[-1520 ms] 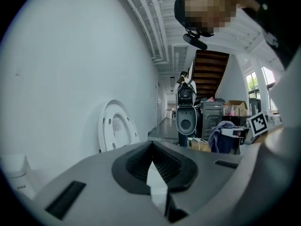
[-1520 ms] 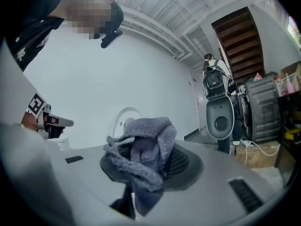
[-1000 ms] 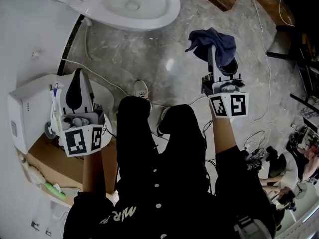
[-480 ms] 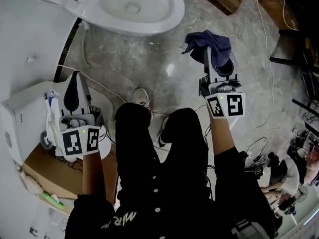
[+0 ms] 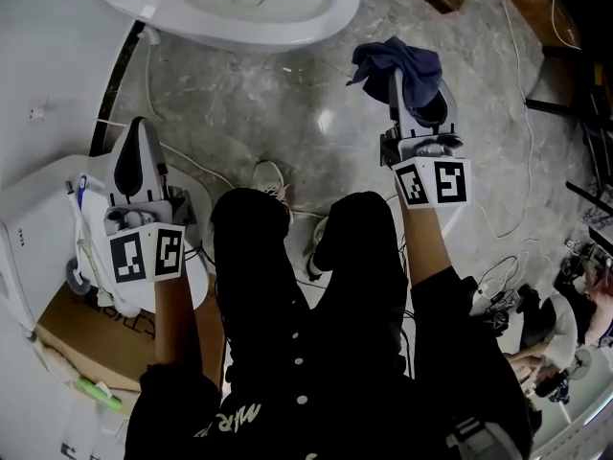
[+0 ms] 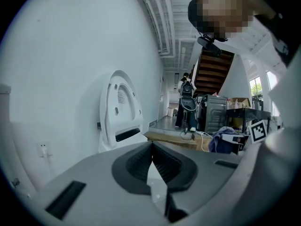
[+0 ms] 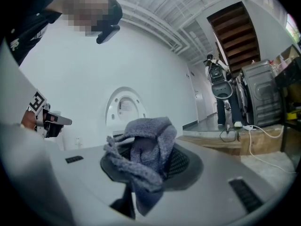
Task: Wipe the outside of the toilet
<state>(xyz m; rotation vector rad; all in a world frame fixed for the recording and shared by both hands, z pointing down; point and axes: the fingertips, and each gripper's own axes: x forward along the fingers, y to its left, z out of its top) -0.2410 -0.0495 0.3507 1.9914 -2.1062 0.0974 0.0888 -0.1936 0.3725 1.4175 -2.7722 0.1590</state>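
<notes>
Blue cloth (image 5: 402,60) pinched in right tool (image 5: 421,89); left tool (image 5: 135,134) pressed together, empty; toilet (image 5: 321,27) nose points right.

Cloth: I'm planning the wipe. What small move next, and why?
Probably carry the right tool forward until the blue cloth touches the toilet on its outside: the tool is shut on the cloth, which hangs short of the bowl.

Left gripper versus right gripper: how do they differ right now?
The left gripper's jaws are shut on nothing; the right gripper's are shut on a blue-grey cloth. The right gripper reaches further forward over the grey floor than the left gripper. Both point toward the toilet, and neither touches it.
</notes>
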